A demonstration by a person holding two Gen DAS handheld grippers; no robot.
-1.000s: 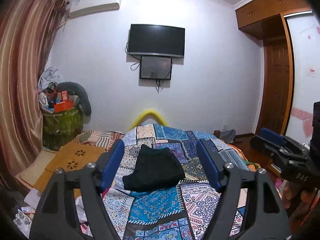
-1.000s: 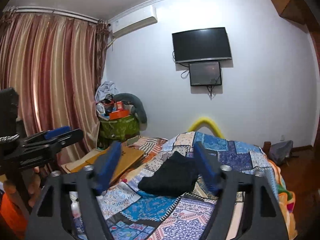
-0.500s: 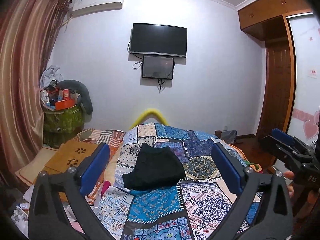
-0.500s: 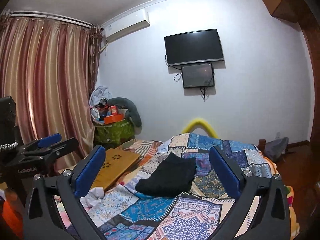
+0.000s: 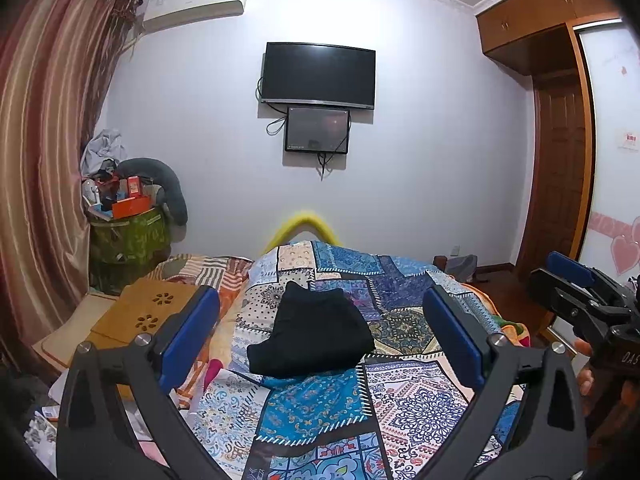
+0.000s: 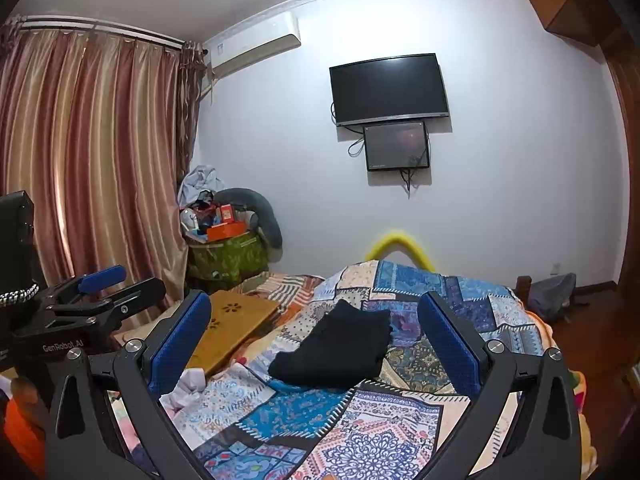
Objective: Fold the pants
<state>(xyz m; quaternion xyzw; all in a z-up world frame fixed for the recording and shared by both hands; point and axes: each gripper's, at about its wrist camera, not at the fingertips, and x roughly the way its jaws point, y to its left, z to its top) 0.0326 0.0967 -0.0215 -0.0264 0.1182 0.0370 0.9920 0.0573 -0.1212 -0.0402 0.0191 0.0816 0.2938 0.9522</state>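
Black pants (image 5: 314, 332) lie folded into a compact bundle on the patchwork bedspread (image 5: 332, 400), near the bed's middle; the right wrist view shows the same pants (image 6: 338, 350). My left gripper (image 5: 320, 336) is held above the near end of the bed, wide open, nothing between its blue pads. My right gripper (image 6: 316, 338) is likewise wide open and empty, held well short of the pants. Each gripper appears at the edge of the other's view: the right gripper (image 5: 576, 292) at the right side, the left gripper (image 6: 92, 292) at the left side.
A wooden lap desk (image 5: 140, 316) lies left of the bed on a striped cloth. A green basket (image 5: 128, 240) piled with boxes stands by the curtain (image 5: 44, 160). A TV (image 5: 318, 74) hangs on the far wall. A wardrobe (image 5: 560, 140) fills the right.
Both grippers' jaws spread from partly open to wide open. The views shifted only slightly; the pants lie unmoved.
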